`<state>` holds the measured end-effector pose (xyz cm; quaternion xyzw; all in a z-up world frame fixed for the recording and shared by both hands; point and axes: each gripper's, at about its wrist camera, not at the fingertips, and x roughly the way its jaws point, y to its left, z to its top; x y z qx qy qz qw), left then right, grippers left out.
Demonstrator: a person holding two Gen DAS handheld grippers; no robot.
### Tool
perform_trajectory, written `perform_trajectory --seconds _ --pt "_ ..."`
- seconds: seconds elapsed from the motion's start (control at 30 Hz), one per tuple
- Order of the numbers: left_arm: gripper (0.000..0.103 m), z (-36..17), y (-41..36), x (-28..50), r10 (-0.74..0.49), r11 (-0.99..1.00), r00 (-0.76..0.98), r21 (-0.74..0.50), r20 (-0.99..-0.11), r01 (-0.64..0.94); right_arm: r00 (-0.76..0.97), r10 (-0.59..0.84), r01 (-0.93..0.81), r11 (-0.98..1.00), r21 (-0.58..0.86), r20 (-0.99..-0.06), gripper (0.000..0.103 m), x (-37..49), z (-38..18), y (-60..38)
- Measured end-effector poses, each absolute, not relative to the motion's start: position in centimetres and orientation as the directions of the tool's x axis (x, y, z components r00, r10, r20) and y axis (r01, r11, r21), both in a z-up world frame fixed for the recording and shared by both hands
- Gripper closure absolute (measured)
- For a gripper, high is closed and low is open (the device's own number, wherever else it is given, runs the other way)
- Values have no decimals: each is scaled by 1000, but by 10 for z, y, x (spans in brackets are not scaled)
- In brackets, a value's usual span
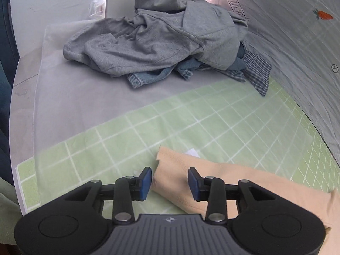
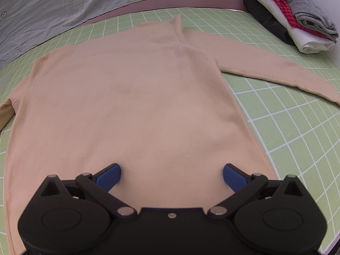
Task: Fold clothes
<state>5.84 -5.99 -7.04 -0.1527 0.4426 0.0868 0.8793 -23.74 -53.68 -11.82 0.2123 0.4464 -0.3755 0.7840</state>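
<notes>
A: Starting with the left wrist view, what is going on?

B: The left gripper is hanging over the green grid mat, its jaws standing partly apart and gripping nothing. A folded end of the peach sweater, probably a sleeve, is lying just under and beyond the tips, reaching off to the right. Whether the pads are touching the cloth I cannot tell. Far across the table a heap of unfolded clothes is waiting: a grey sweatshirt on top of denim and a checked piece.

A: So which step is in hand?

B: I am judging that the sweater is laid out flat and the sleeve folding is starting on the left side.

A: And the right wrist view?

B: The right gripper is sitting low over the near hem, jaws spread wide and clasping nothing. The peach sweater is lying flat on the green grid mat, collar at the far side, its right sleeve stretching out to the right. A stack of folded clothes is sitting at the far right corner.

A: What is the next move calling for?

B: Probably pinching that right sleeve near the cuff and carrying it leftward across the body, while the cloth stays smooth.
</notes>
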Motion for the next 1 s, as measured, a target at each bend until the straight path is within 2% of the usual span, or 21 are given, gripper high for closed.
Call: perform_trajectory --seconds 0.2,0.27,0.3,0.33,0.5,0.63,0.77,0.83,1.0 --pt "58 -78 -53 69 -30 947 559 -203 -829 -249 321 -400 777 629 -2 -858 0 -238 -118 -537" --pt "61 -80 -53 70 -56 948 557 -219 -829 -231 321 -401 778 629 -3 -858 0 -238 -118 -536" --pt "87 -81 -54 70 -75 948 565 -236 -821 -216 321 -401 778 629 -3 -858 0 -238 -118 -536" --pt "98 -80 -55 70 -90 947 571 -247 -816 -204 322 -402 778 629 -3 -857 0 -238 -118 -536" --pt "98 -65 -47 64 -52 939 625 -252 -779 -236 324 -403 777 629 -2 -856 0 -237 -118 -536" --pt "97 -69 -36 65 -32 930 591 -240 -806 -278 325 -405 778 628 -2 -855 0 -236 -118 -535" --pt "91 -72 -36 56 7 935 570 -197 -822 -295 327 -406 778 629 -1 -853 0 -236 -118 -534" --pt "82 -67 -35 50 8 931 583 -207 -813 -301 329 -407 777 630 -1 -852 0 -236 -118 -533" --pt "74 -50 -52 35 31 955 606 -156 -795 -253 343 -400 762 648 3 -850 0 -237 -116 -534"
